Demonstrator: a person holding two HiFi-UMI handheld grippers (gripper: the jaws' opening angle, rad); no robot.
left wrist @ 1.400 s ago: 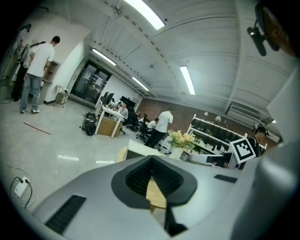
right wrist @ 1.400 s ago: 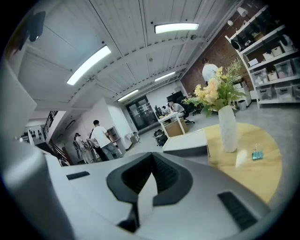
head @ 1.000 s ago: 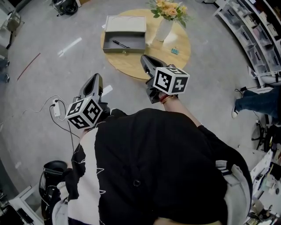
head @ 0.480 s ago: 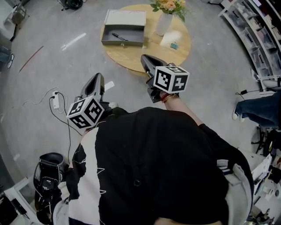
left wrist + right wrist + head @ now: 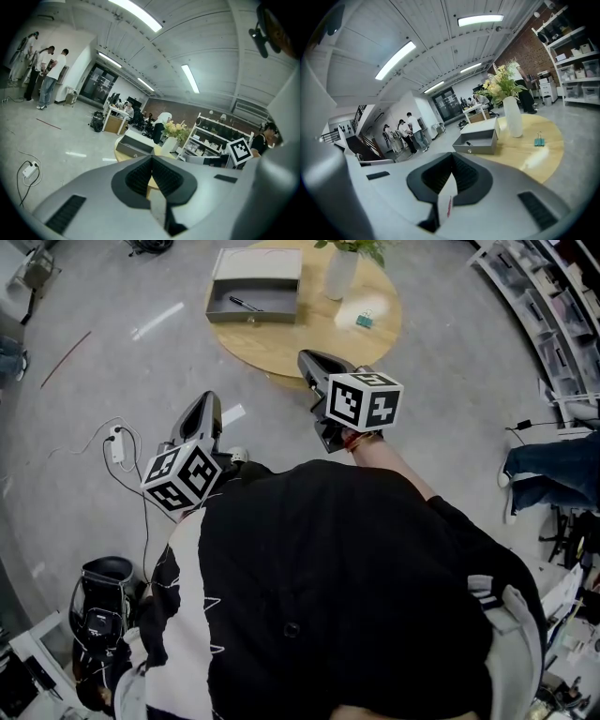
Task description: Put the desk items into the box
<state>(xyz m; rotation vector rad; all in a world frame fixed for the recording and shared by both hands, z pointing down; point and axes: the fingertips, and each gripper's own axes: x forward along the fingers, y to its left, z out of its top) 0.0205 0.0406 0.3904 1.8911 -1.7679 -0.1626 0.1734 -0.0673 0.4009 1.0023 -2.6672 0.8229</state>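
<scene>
A round wooden table (image 5: pixel 309 334) stands ahead on the grey floor. On it an open grey box (image 5: pixel 253 298) holds a black pen (image 5: pixel 246 304). A white vase (image 5: pixel 339 273) of flowers stands beside the box. A teal binder clip (image 5: pixel 364 321) lies to the vase's right. The right gripper view shows the box (image 5: pixel 480 138), vase (image 5: pixel 514 117) and clip (image 5: pixel 540 139) too. My right gripper (image 5: pixel 311 360) hovers at the table's near edge, shut and empty (image 5: pixel 452 158). My left gripper (image 5: pixel 204 407) is over the floor left of the table, jaws together with nothing between them (image 5: pixel 151 160).
A white power strip (image 5: pixel 117 444) with a trailing cable lies on the floor to the left. A black bag (image 5: pixel 98 601) sits at the lower left. Shelving (image 5: pixel 553 315) lines the right side, and a person's legs (image 5: pixel 553 470) show there. People stand far off (image 5: pixel 47 75).
The table and box have slid toward the top of the head view, and the vase is now cut off by the edge. Both grippers hold their spots in the picture and stay shut.
</scene>
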